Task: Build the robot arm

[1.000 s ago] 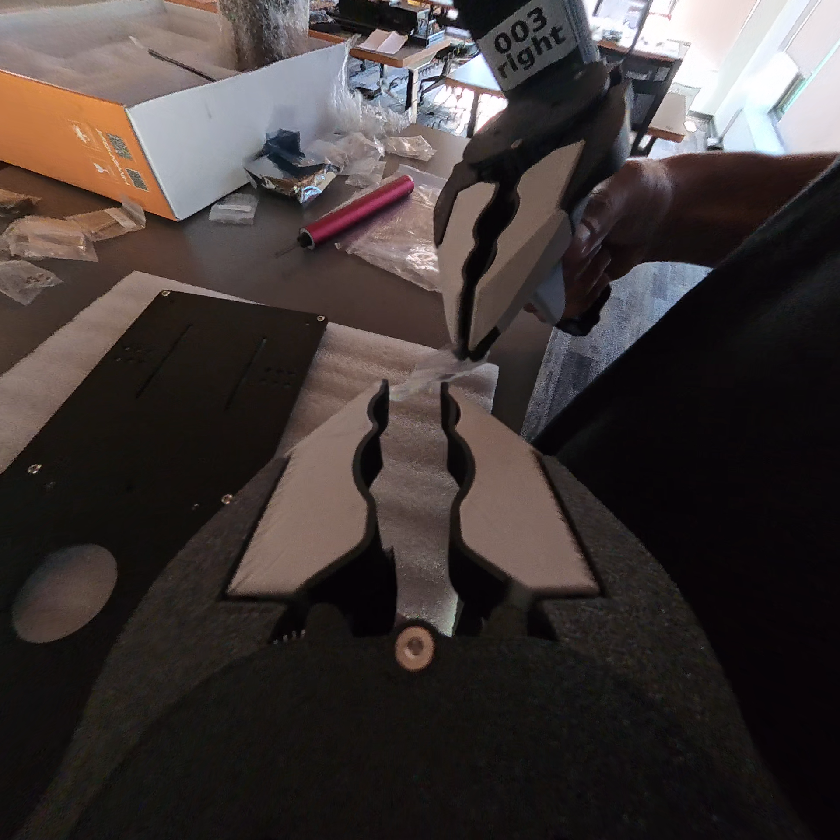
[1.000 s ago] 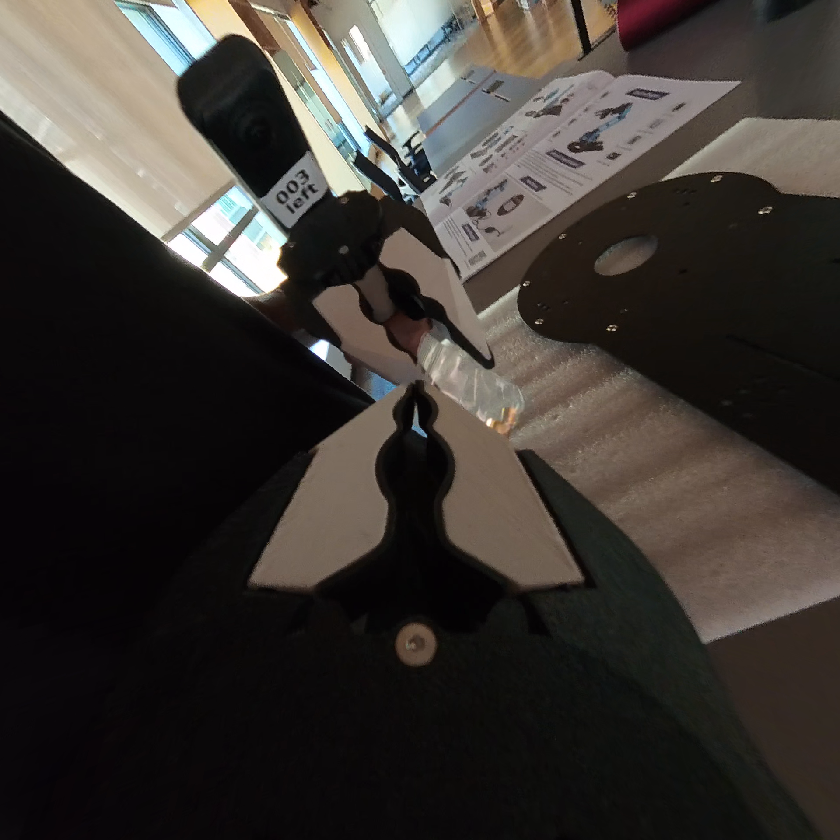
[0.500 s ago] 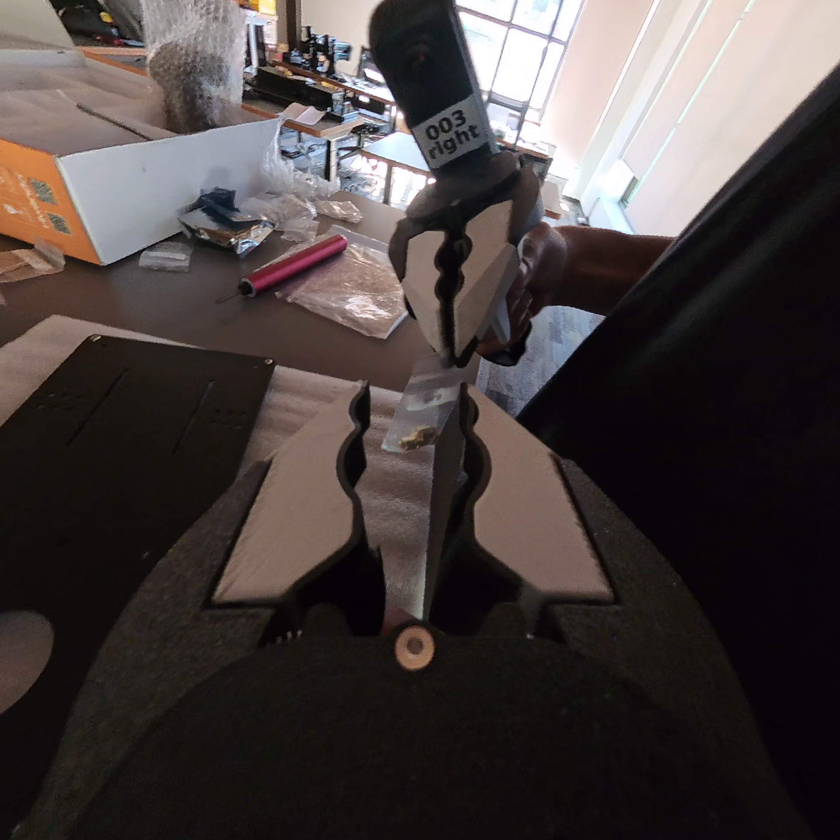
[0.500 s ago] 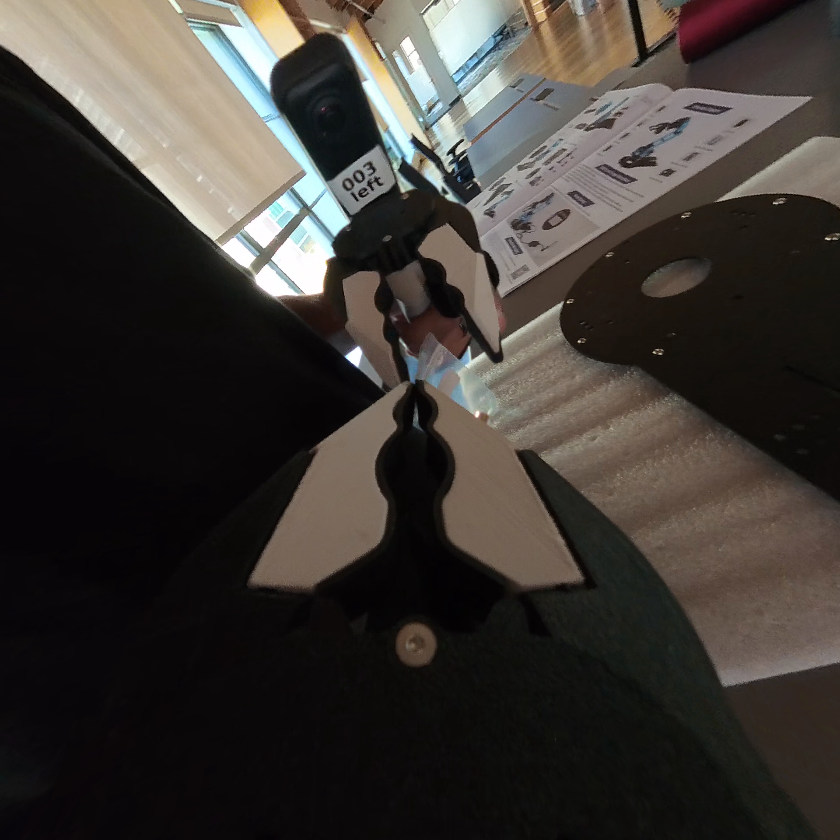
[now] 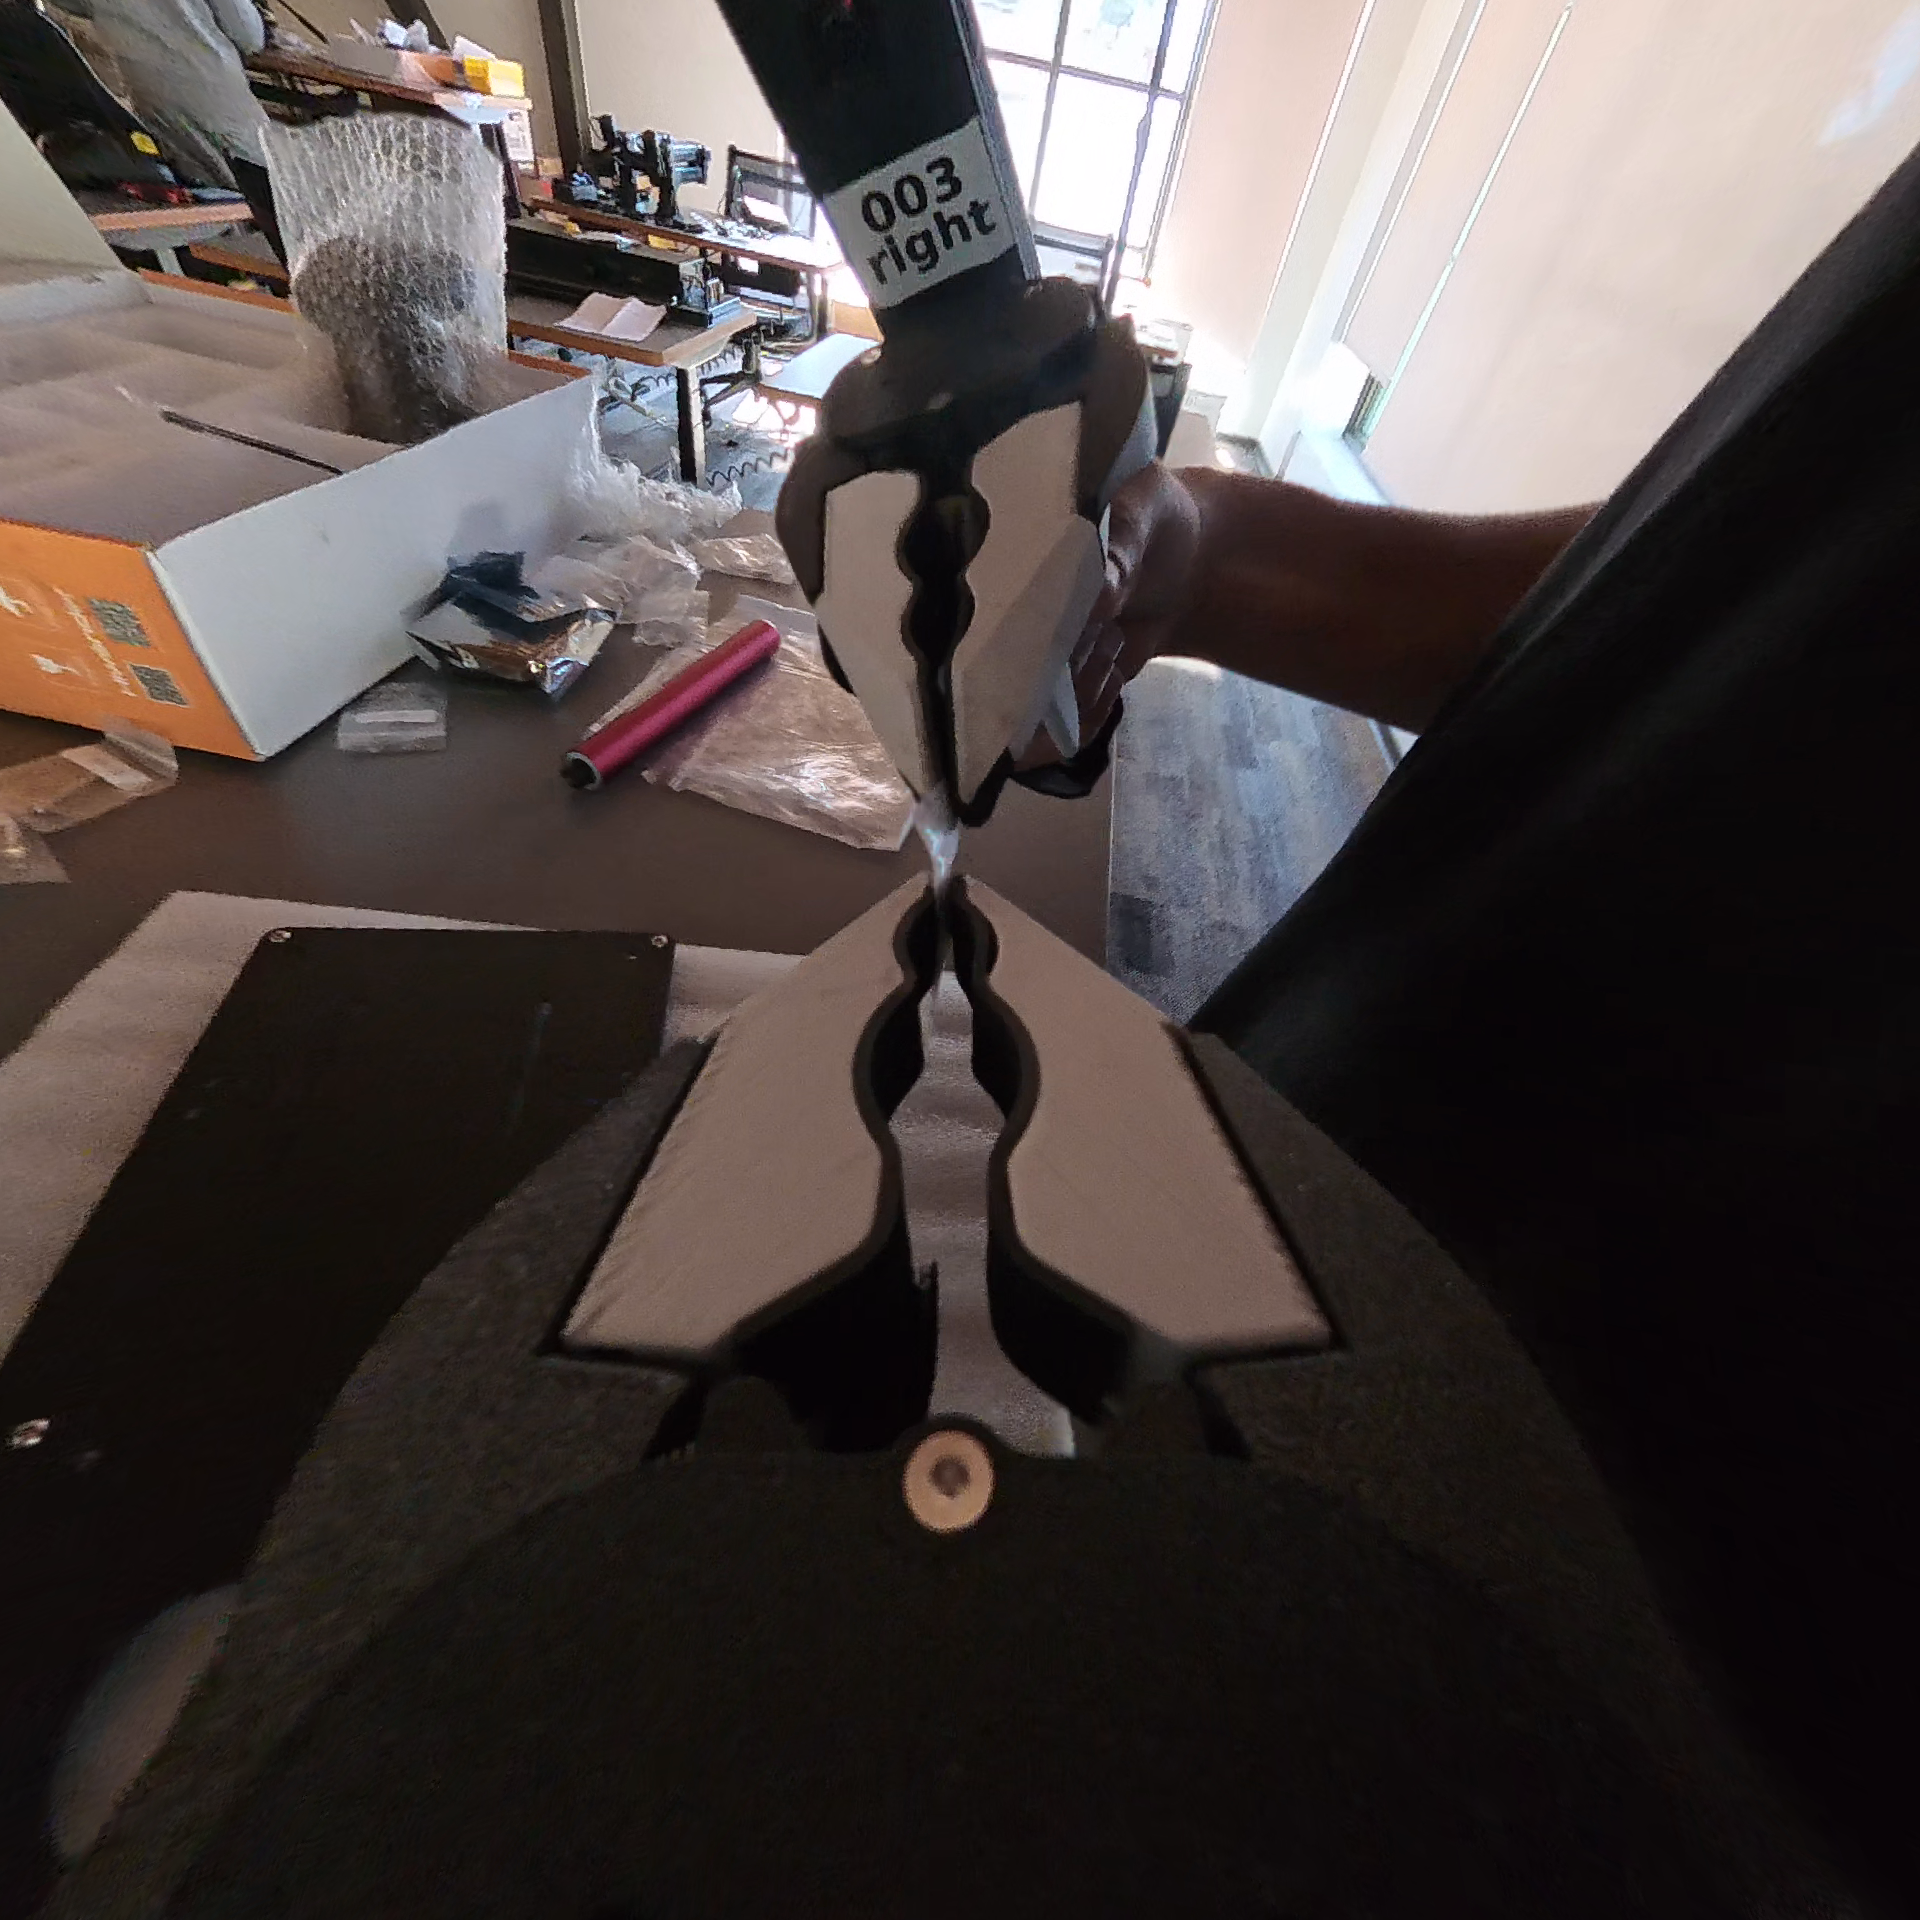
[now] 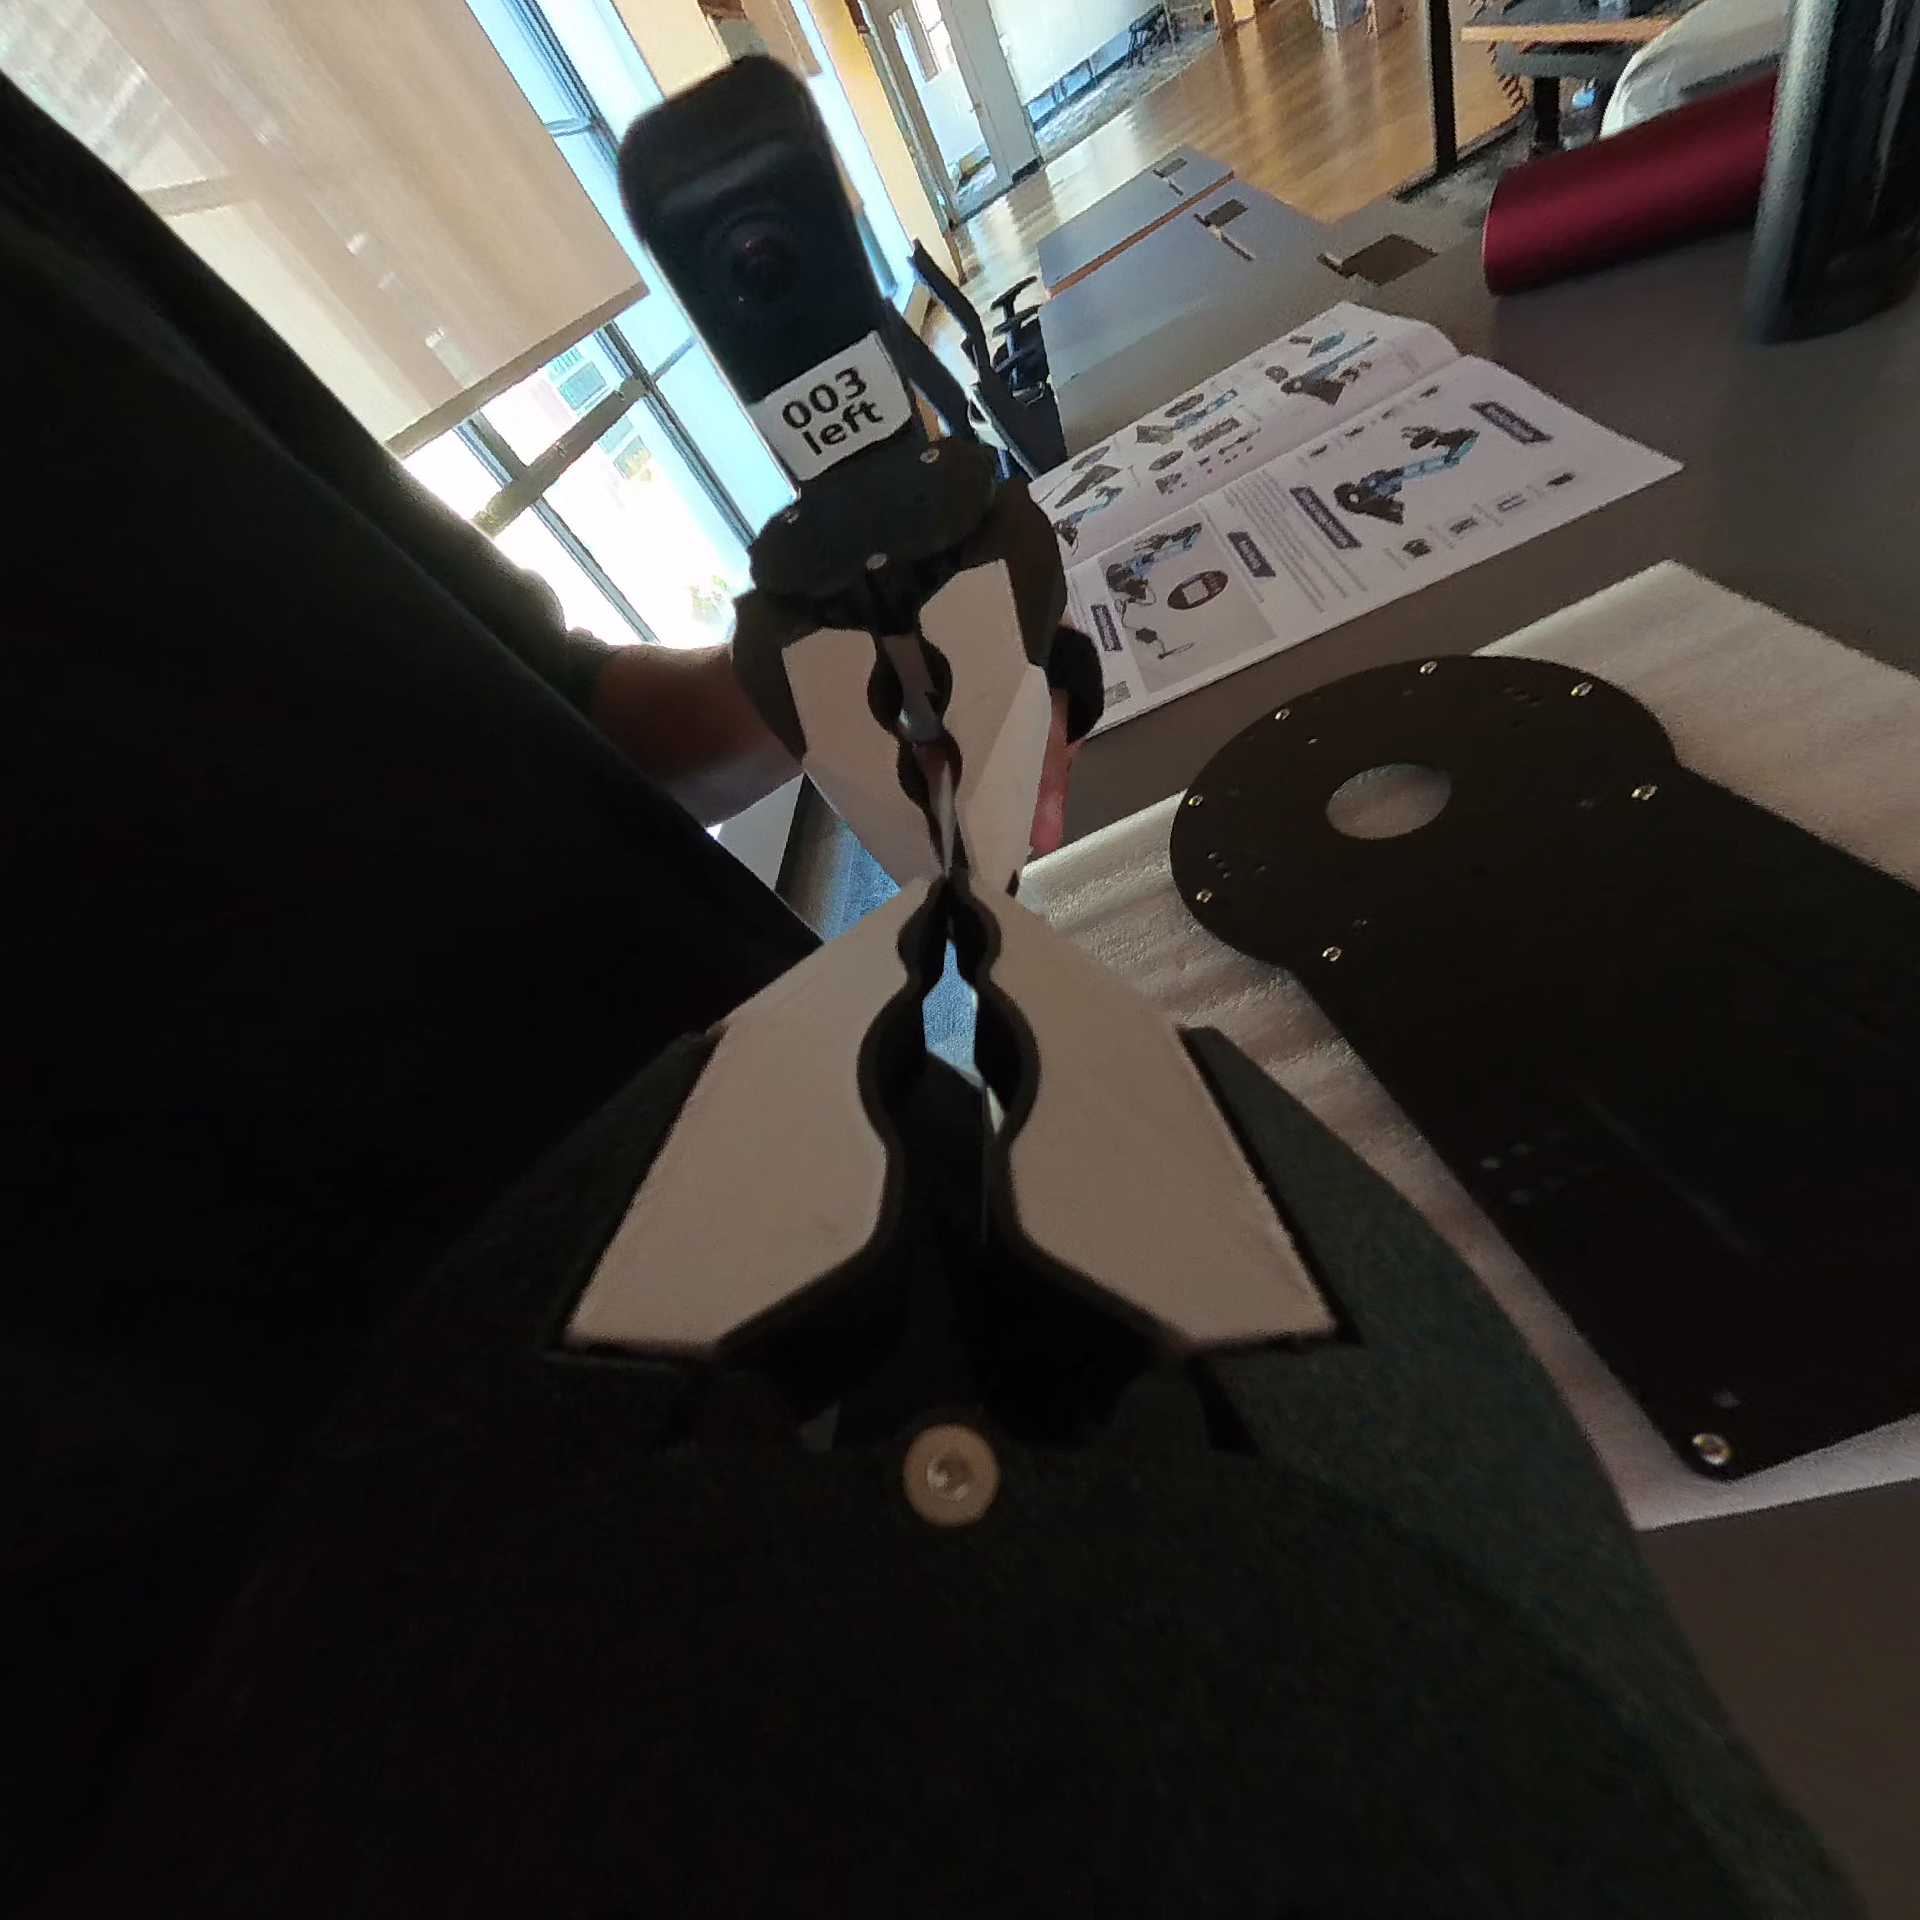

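My left gripper (image 5: 940, 896) and my right gripper (image 5: 948, 800) meet tip to tip above the table's near edge. Both are shut on a small clear plastic bag (image 5: 935, 842), which shows edge-on as a thin strip between the tips. In the right wrist view my right gripper (image 6: 943, 896) faces the left gripper (image 6: 961, 868), with the bag (image 6: 948, 831) pinched between them. A black metal plate (image 5: 343, 1091) with holes lies on a white foam sheet (image 5: 104, 1018) below left. It also shows in the right wrist view (image 6: 1558, 935).
An orange and white cardboard box (image 5: 312, 592), a red cylinder (image 5: 675, 691), loose plastic bags (image 5: 800, 748) and a bubble-wrapped item (image 5: 384, 270) lie farther back. An open instruction booklet (image 6: 1351, 509) lies beyond the plate. A person's dark clothing (image 5: 1662, 935) is close beside both grippers. Only a small space, under 4 cm, lies between the two pairs of fingers.
My left gripper has shut on the bag; it was open before. Both grippers have risen and turned to face each other tip to tip, and the bag now hangs edge-on.
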Demonstrator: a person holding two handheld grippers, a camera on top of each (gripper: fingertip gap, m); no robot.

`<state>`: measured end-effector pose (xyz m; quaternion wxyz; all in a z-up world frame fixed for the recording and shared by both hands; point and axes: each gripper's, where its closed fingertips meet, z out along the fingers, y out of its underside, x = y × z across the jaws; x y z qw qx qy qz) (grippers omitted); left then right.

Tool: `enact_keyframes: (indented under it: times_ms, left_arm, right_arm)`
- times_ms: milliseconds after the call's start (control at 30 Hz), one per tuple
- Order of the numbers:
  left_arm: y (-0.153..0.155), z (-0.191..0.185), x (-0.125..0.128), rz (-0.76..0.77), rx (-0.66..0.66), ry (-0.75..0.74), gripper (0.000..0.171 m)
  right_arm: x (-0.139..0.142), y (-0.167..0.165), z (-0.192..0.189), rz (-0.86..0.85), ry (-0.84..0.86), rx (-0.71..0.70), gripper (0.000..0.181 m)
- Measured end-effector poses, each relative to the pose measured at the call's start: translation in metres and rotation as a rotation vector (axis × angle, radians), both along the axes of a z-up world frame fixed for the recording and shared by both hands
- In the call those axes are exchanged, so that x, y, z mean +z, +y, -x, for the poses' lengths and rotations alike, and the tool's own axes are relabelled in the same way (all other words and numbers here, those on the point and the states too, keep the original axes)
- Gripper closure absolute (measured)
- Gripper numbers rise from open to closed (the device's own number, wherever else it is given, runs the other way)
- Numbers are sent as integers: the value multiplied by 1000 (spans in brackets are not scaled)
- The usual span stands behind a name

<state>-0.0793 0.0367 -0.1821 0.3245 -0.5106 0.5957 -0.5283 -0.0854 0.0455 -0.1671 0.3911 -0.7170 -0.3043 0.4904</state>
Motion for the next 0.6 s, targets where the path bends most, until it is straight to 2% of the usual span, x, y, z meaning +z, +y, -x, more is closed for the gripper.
enact_keyframes:
  times_ms: [167, 333, 600]
  left_arm:
    - [10, 0, 14, -1, 18, -42, 171]
    - [17, 6, 28, -88, 36, -79, 171]
    - [19, 8, 30, -149, 34, -57, 171]
  right_arm:
    - [17, 13, -3, -49, 28, -31, 179]
    - [37, 32, -13, -89, 22, -97, 152]
    - [41, 41, 1, -129, -34, -69, 149]
